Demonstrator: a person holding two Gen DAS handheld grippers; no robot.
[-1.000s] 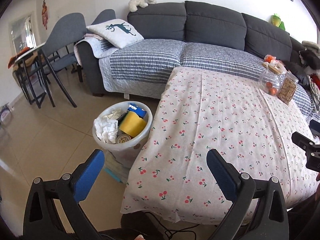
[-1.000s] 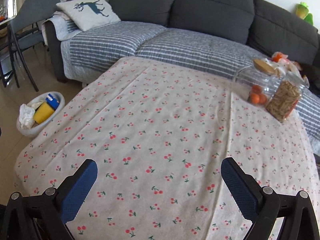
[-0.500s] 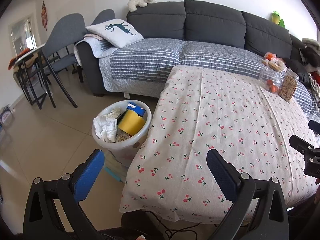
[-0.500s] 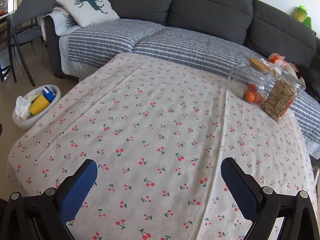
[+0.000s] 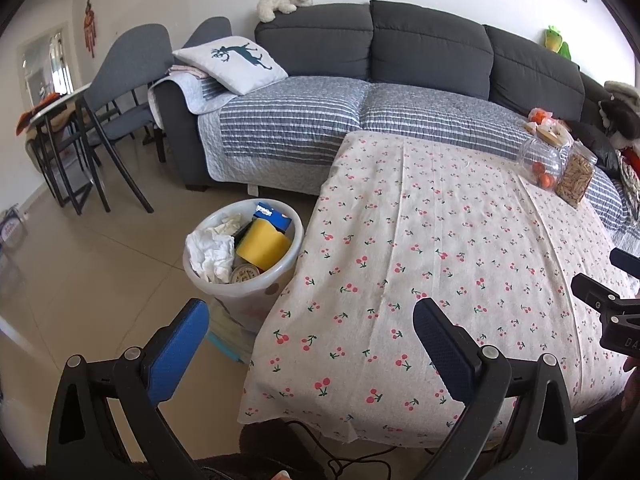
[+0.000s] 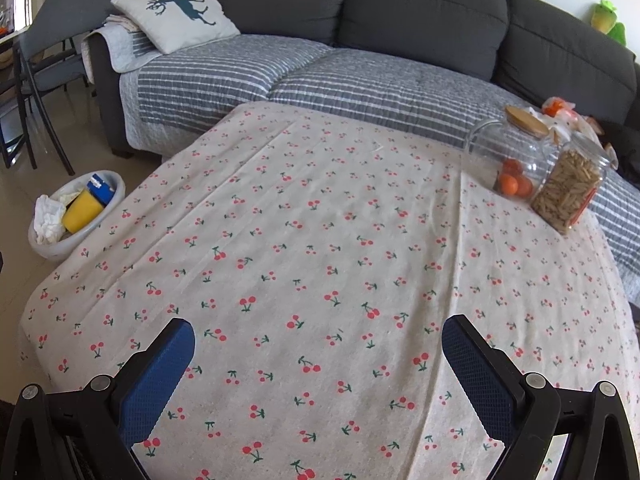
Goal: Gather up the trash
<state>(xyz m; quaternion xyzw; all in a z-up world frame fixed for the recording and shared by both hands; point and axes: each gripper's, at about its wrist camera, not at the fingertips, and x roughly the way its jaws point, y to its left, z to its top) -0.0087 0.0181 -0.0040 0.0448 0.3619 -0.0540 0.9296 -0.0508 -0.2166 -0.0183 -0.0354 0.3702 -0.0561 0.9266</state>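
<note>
with both jaws spread wide and empty, left gripper (image 5: 310,322) and right gripper (image 6: 318,338) hover over cherry tablecloth (image 6: 320,260); full trash bin (image 5: 240,248) at 11 o'clock.

Matt cherry-print cloth (image 6: 320,240) over counter; clear glossy glass jars (image 6: 508,160), wooden lid (image 6: 526,121); translucent plastic bin (image 5: 240,280); glossy tiled floor (image 5: 80,280).

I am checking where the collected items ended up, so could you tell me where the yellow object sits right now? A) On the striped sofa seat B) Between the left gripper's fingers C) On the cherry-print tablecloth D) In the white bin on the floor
D: the yellow object lies inside the white bin on the floor beside the table, next to crumpled white paper, while the left gripper is open and empty.
</note>
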